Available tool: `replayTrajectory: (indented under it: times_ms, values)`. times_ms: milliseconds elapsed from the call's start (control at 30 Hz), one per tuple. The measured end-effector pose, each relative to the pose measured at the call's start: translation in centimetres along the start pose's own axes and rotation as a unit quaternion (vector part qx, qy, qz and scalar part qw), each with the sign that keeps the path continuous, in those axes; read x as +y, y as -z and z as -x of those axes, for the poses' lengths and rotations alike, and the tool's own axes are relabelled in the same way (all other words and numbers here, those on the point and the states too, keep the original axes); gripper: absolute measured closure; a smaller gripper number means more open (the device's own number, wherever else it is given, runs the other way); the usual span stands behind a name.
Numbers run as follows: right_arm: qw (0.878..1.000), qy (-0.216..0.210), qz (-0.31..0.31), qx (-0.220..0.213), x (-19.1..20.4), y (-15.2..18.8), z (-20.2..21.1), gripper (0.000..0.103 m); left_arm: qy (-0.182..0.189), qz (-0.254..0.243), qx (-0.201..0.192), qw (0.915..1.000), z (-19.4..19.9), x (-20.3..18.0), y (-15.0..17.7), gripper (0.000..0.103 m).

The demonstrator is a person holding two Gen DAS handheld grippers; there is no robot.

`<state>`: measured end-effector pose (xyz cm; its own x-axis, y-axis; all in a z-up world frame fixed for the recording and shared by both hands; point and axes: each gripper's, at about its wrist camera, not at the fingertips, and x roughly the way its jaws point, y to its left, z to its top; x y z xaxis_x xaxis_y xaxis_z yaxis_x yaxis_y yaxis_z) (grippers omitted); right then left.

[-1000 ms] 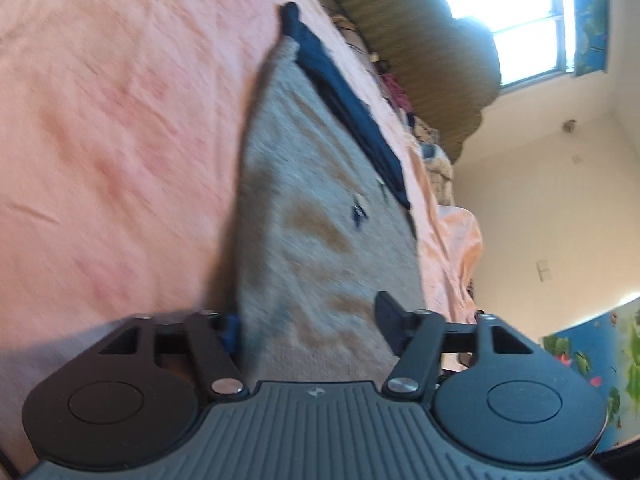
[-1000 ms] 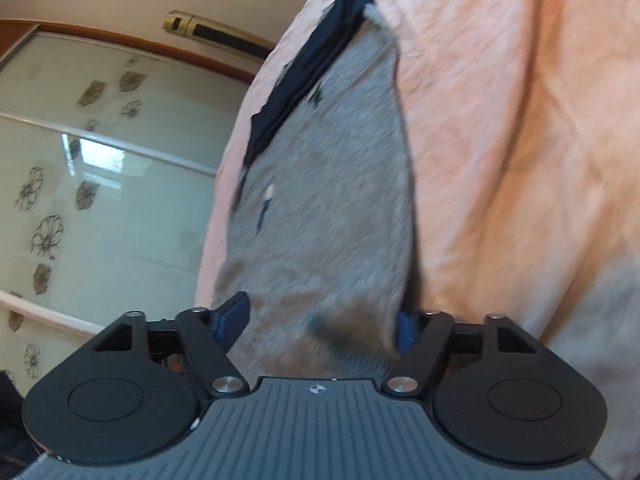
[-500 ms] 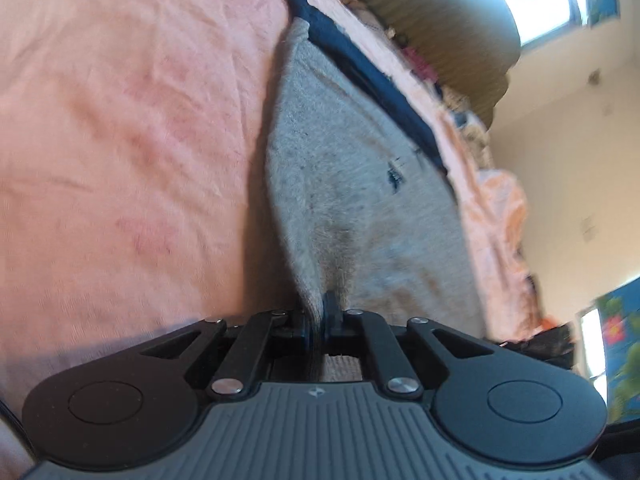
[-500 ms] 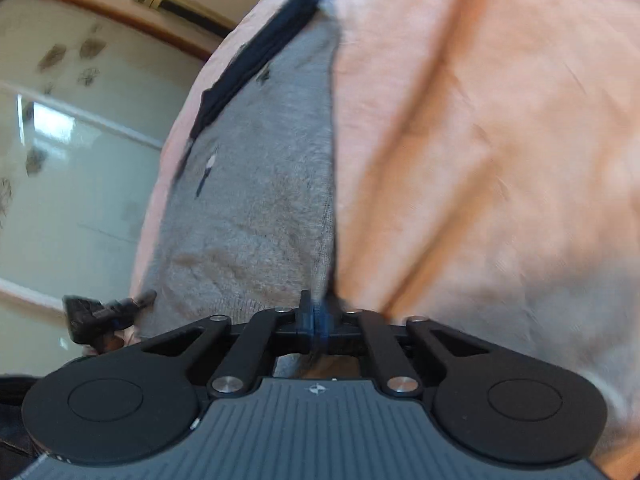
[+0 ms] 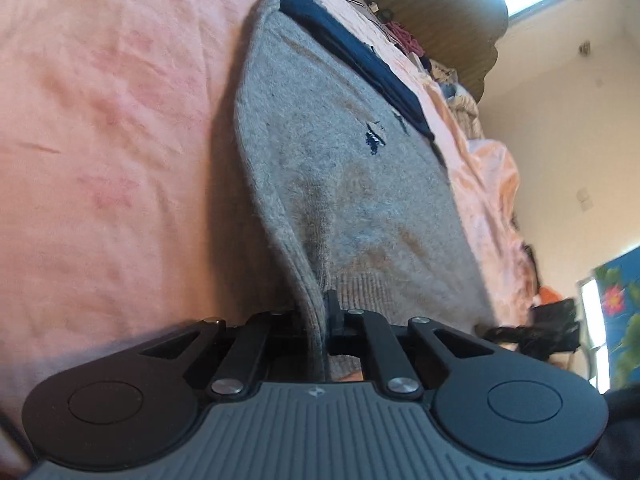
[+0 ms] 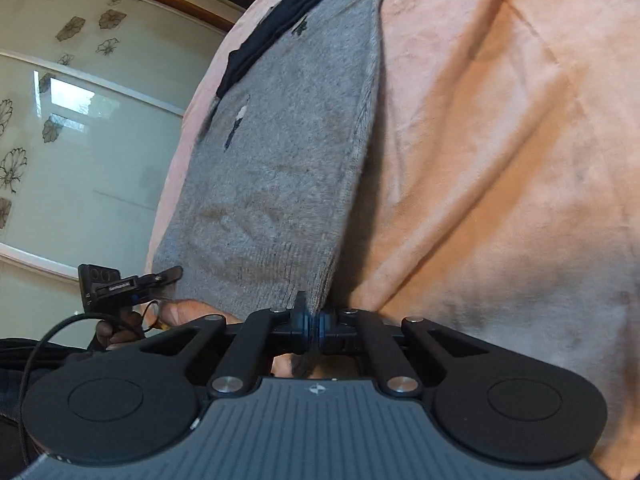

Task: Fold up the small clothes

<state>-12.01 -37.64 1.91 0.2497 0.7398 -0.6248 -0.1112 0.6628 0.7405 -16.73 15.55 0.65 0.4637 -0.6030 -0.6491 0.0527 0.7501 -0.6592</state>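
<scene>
Left wrist view: the left gripper had its jaws apart a second ago; now I see them clamped on the near ribbed hem of the grey sweater.
Right wrist view: the right gripper made the same change; its jaws now pinch the other near hem corner.
Meaning for the task: I judge that both corners are secured, so the hem can be carried toward the dark collar for a fold.
Sweater place: flat on the pink bedsheet, its hem nearest to me.
Pose: both grippers point downward, tilted, along the sweater toward the collar.
</scene>
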Motion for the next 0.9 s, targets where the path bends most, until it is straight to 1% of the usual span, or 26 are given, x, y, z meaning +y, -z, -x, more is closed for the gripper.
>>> replayTrajectory:
  times_ms: [33,133,167,200,233,267,300,333,367,400,433,467,533,600,633,667,700,733,767,800,833,867,900]
  values:
    - [1.0,0.008,0.001,-0.003,-0.4,0.5,0.7,0.097,-0.011,-0.011,0.001,0.9999,0.5,0.0,0.0,0.097]
    - [1.0,0.01,-0.011,0.001,-1.1,0.8,1.3,0.098,-0.023,-0.032,0.021,0.999,1.8,0.6,-0.4,0.097]
    - [1.0,0.014,-0.012,0.002,-1.0,0.6,1.4,0.095,-0.031,-0.04,0.029,0.9983,2.4,0.6,-0.8,0.094]
    - [1.0,0.02,-0.012,-0.002,-0.6,0.1,1.7,0.084,-0.037,-0.049,0.031,0.9976,3.1,0.4,-1.3,0.092]
    - [0.999,0.033,-0.007,-0.022,0.1,-0.6,2.3,0.075,-0.048,-0.064,0.021,0.9965,3.8,-0.1,-1.9,0.084]
    - [0.998,0.041,0.004,-0.054,1.1,-1.5,2.8,0.049,-0.063,-0.085,0.0,0.9944,4.4,-0.9,-2.7,0.068]
    - [0.995,0.042,0.016,-0.094,2.1,-2.5,3.3,0.024,-0.079,-0.113,-0.028,0.9901,4.7,-2.2,-3.6,0.056]
    - [0.99,0.038,0.025,-0.132,3.0,-3.7,3.5,0.015,-0.098,-0.143,-0.063,0.9828,4.7,-3.8,-4.7,0.027]
    - [0.985,0.037,0.032,-0.164,3.9,-5.0,3.1,0.005,-0.115,-0.166,-0.095,0.9748,4.1,-5.3,-5.5,0.011]
    - [0.979,0.045,0.04,-0.194,4.9,-6.5,2.2,0.005,-0.131,-0.191,-0.135,0.9633,2.9,-7.1,-6.4,0.011]
    - [0.975,0.058,0.047,-0.211,5.8,-8.0,0.8,0.005,-0.145,-0.202,-0.161,0.9552,1.4,-8.2,-7.2,0.011]
    - [0.971,0.078,0.054,-0.218,6.8,-9.6,-1.3,0.005,-0.163,-0.202,-0.177,0.9494,-0.8,-9.3,-8.1,0.011]
    - [0.966,0.128,0.077,-0.213,8.8,-12.8,-6.7,0.005,-0.191,-0.194,-0.182,0.945,-5.9,-10.6,-9.8,0.011]
    - [0.959,0.179,0.102,-0.193,10.0,-14.9,-11.3,0.005,-0.231,-0.19,-0.159,0.9408,-10.9,-11.4,-10.7,0.012]
    - [0.952,0.213,0.126,-0.178,10.5,-15.5,-13.7,0.005,-0.241,-0.197,-0.148,0.9386,-12.7,-11.4,-10.8,0.012]
    - [0.943,0.251,0.141,-0.166,10.9,-15.7,-15.7,0.004,-0.259,-0.198,-0.138,0.9352,-13.9,-11.0,-10.5,0.012]
    - [0.933,0.281,0.155,-0.163,11.0,-15.6,-17.0,0.0,-0.283,-0.191,-0.124,0.9317,-15.0,-10.3,-10.0,0.012]
    - [0.913,0.313,0.194,-0.176,11.3,-14.2,-18.0,0.0,-0.29,-0.211,-0.144,0.9223,-15.1,-10.2,-9.1,0.01]
    - [0.899,0.337,0.22,-0.173,11.5,-13.3,-18.7,0.0,-0.292,-0.231,-0.156,0.9147,-15.0,-10.1,-8.1,0.01]
    - [0.891,0.338,0.239,-0.189,11.4,-12.2,-18.5,0.0,-0.286,-0.229,-0.16,0.9168,-14.6,-9.9,-7.8,0.01]
    - [0.891,0.331,0.239,-0.201,11.1,-10.9,-17.9,0.0,-0.279,-0.218,-0.16,0.9213,-14.2,-9.6,-7.7,0.007]
    - [0.893,0.326,0.232,-0.206,10.8,-10.1,-17.3,0.0,-0.278,-0.211,-0.161,0.923,-14.1,-9.6,-7.7,0.002]
    - [0.893,0.326,0.229,-0.208,10.6,-9.2,-16.7,0.0,-0.276,-0.207,-0.161,0.9247,-13.9,-9.4,-7.8,0.001]
